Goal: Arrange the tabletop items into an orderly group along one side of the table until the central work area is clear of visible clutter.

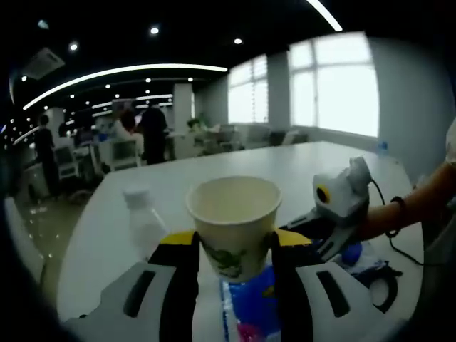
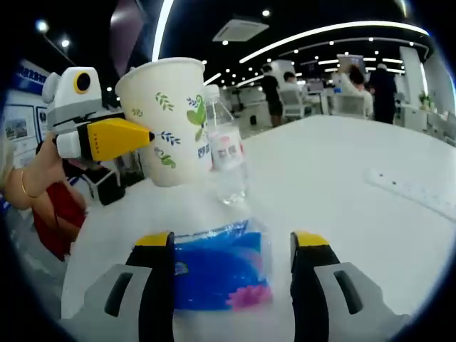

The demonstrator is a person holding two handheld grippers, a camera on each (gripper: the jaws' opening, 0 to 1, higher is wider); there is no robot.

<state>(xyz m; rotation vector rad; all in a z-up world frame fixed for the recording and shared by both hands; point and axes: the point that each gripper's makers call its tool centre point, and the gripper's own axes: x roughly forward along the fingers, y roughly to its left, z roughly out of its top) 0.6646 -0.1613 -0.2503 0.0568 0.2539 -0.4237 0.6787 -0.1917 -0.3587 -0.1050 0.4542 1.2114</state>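
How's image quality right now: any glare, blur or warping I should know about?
Left gripper view: windows blown out white, paper cup sharp, background people soft. Right gripper view: ceiling light strips bend from fisheye, water bottle and blue packet fairly clear, edges dim.

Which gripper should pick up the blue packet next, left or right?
Right. The right gripper is open with its jaws on either side of the blue packet on the table. The left gripper is shut on the paper cup, so it is occupied.
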